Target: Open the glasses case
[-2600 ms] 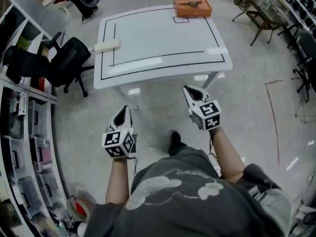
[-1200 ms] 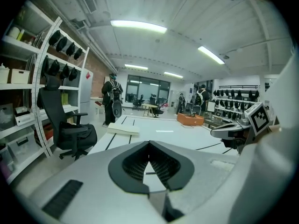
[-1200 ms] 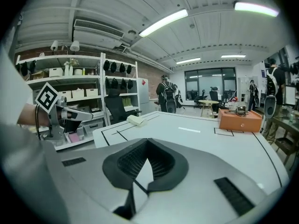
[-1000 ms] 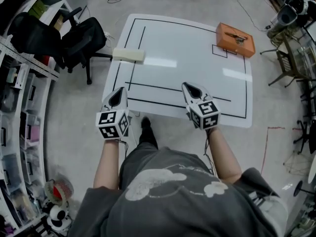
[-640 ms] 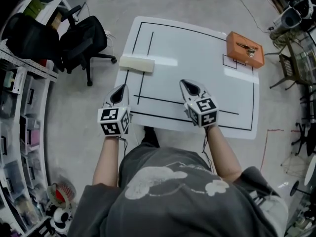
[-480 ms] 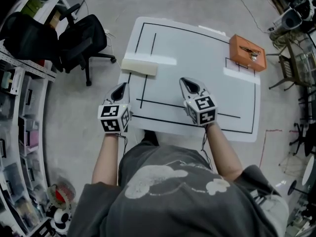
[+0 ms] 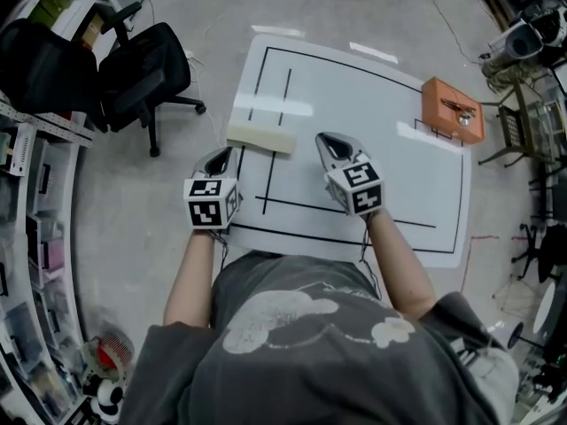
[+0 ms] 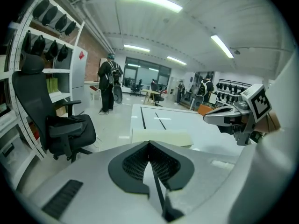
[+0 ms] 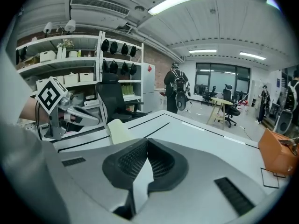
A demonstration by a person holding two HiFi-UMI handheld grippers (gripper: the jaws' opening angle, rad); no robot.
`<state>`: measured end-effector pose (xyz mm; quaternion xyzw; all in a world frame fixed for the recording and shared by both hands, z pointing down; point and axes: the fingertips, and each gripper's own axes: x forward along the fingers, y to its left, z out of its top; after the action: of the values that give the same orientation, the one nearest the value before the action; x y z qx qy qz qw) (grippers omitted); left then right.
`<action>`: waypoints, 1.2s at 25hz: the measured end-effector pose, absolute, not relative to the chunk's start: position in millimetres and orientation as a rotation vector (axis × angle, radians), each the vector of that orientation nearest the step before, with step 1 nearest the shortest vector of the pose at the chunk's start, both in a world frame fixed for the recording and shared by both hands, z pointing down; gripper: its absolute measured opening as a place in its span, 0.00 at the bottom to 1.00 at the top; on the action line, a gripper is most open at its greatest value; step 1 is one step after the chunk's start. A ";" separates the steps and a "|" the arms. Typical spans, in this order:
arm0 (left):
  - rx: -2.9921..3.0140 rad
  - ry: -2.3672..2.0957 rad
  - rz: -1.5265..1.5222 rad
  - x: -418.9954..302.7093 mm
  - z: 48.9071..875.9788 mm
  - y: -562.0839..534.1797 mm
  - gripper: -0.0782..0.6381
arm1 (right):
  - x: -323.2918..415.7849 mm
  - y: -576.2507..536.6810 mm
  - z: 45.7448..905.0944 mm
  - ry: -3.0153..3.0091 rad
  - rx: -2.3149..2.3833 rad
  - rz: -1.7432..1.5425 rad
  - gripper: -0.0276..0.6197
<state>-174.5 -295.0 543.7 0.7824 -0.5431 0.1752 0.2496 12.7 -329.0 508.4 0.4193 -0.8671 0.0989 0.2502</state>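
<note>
1. The table point(image 7: 372, 149) sets the step, which I judge to be the reach-in, with opening not yet begun. The left gripper point(image 7: 219, 159) hangs at the table's near-left edge and the right gripper point(image 7: 328, 142) over its near middle. Each claw is fully closed, pads meeting, with nothing between them. To do this well:
   - Spread both claws before they arrive.
   - Bring one down on the case's lower half to pin it to the table.
   - Bring the other to the lid's seam edge.
   - Come in low and slowly, since a light case would likely skid across the smooth tabletop if nudged.
   - Which long side carries the hinge cannot be told from here, so find it before levering.

2. The orange box point(image 7: 453, 110) sits at the table's far-right corner, well apart from both grippers. A small metallic item point(image 7: 458, 112) shows on it. Whether it lies inside an open top or on a lid cannot be told.

3. The glasses case point(image 7: 260, 137), cream and oblong, lies flat near the table's left edge, across the black border line and just beyond the left gripper. Its lid is down, so its contents are hidden.
</note>
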 end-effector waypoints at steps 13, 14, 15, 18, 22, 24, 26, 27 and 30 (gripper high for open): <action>2.033 -1.447 0.591 -186.7 579.3 -319.5 0.11 | -3.5 -356.2 534.7 -2.316 1.063 0.310 0.05; 2.032 -1.444 0.595 -186.5 580.3 -320.0 0.11 | -4.9 -355.9 536.9 -2.313 1.050 0.315 0.05; 2.029 -1.441 0.596 -186.4 581.1 -320.5 0.11 | -6.9 -354.8 539.5 -2.311 1.032 0.320 0.05; 2.027 -1.438 0.594 -186.5 582.4 -322.3 0.11 | -18.1 -349.7 543.1 -2.330 0.939 0.312 0.05; 2.030 -1.439 0.593 -186.3 583.0 -322.6 0.11 | -34.8 -337.4 547.6 -2.358 0.769 0.257 0.24; 2.029 -1.438 0.594 -186.1 583.6 -322.7 0.11 | -42.3 -332.2 550.2 -2.371 0.699 0.234 0.34; 2.027 -1.438 0.595 -185.7 583.5 -322.8 0.11 | -49.3 -327.1 553.6 -2.375 0.636 0.211 0.43; 2.027 -1.439 0.595 -185.7 583.4 -322.6 0.11 | -51.9 -325.0 556.4 -2.366 0.610 0.193 0.47; 2.028 -1.437 0.593 -185.6 583.3 -322.4 0.11 | -55.2 -323.5 566.4 -2.322 0.570 0.122 0.52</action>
<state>-185.6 -322.4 583.3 0.7597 -0.5384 0.2221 0.2891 -55.2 -323.5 566.4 0.2215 -0.9030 0.0474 0.3651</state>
